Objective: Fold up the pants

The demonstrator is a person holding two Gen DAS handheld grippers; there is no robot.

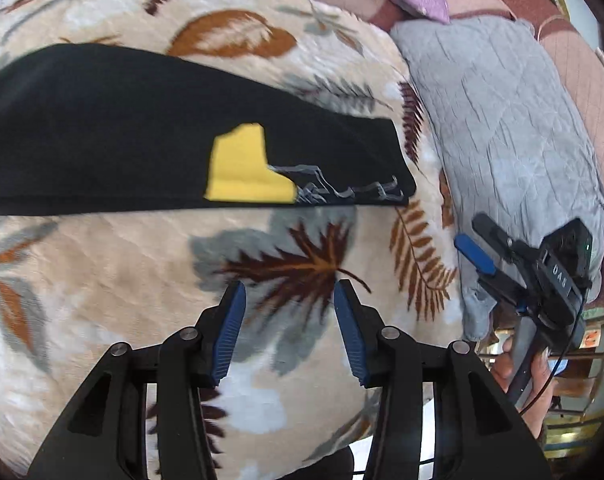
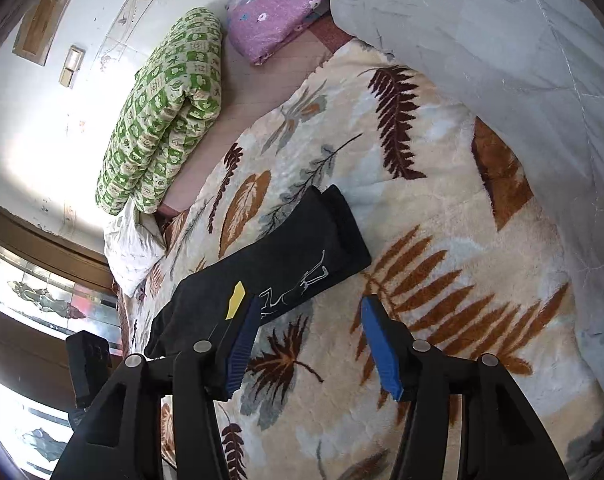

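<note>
Pants (image 1: 102, 128): black, lying as a long narrow strip on the leaf-print blanket (image 1: 114, 280), apparently laid flat there so the next fold can be made; yellow patch (image 1: 242, 168) faces up.
Left gripper (image 1: 290, 320): released, nothing between its blue pads, hanging over bare blanket near the pants' edge.
Right gripper (image 2: 309, 340): released and empty, beside the strip, touching no cloth.
Containers: none in view.
Bedding: grey quilt (image 1: 501, 120), purple pillow (image 2: 278, 4) and green quilt (image 2: 170, 108) sit aside, clear of the folding spot.

each tool (image 1: 290, 292) is black, with ribbed blue pads (image 1: 228, 336) and silver pivot screws (image 1: 389, 333).
</note>
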